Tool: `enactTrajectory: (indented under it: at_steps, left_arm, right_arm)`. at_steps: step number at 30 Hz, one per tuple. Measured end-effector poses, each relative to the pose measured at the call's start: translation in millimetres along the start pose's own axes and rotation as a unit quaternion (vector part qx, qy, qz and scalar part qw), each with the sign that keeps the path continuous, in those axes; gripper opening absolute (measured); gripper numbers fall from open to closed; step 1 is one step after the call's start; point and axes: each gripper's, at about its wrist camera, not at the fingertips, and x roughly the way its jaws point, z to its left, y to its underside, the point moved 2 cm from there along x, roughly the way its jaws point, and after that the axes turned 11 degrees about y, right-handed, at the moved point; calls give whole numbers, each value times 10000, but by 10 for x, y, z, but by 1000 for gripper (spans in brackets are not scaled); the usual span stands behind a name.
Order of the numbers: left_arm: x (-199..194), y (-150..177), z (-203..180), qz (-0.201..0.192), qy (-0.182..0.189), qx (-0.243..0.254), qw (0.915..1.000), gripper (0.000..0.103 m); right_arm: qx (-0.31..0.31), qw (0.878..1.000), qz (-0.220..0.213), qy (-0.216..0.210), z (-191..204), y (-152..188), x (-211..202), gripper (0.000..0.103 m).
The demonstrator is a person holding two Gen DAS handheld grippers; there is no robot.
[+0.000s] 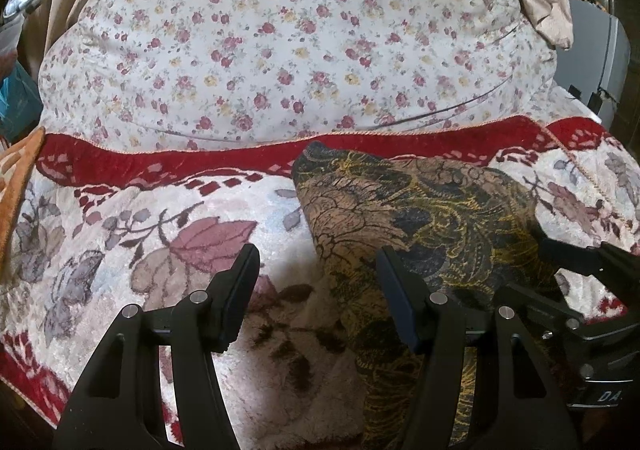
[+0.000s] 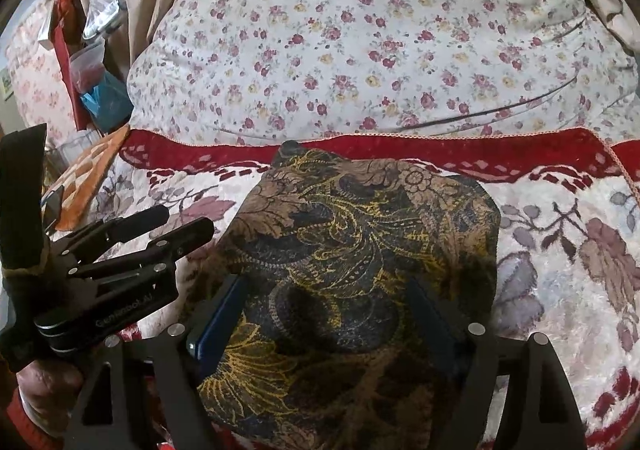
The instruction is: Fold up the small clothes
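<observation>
The brown and gold cloth point(image 2: 360, 250) lies on a fluffy blanket point(image 2: 560, 270) with big leaves and a red edge. It looks like a bed, with a big flowered pillow point(image 2: 360, 30) at the far side.

The cloth is right in front of the right hand-held gripper point(image 2: 326, 314). Its near part sits between the two wide-open fingers, and the fingers do not look like they squeeze it. So this one is open, with cloth in the gap but not held.

The left hand-held gripper point(image 1: 318, 296) is just to the left of the cloth. Its fingers are open too. The left finger is over the blanket, and the right finger is over the cloth's left side. It holds nothing.

How far along is the folding? The cloth looks like a thick, tidy block with fairly straight sides, so it seems to be folded over at least once. I cannot tell how many layers there are. The far left corner sticks out a bit.

What may be left: maybe one more fold to make it smaller, or just a pat to flatten it. I see no other small clothes waiting near the hand-held grippers.
</observation>
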Motion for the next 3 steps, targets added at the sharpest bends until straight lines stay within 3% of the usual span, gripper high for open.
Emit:
enactTrajectory:
  at_steps: [3]
  left_arm:
    - [-7, 5, 19, -49, 104, -11, 9999, 61]
  right_arm:
    - [-7, 10000, 17, -8, 3, 13, 14, 81]
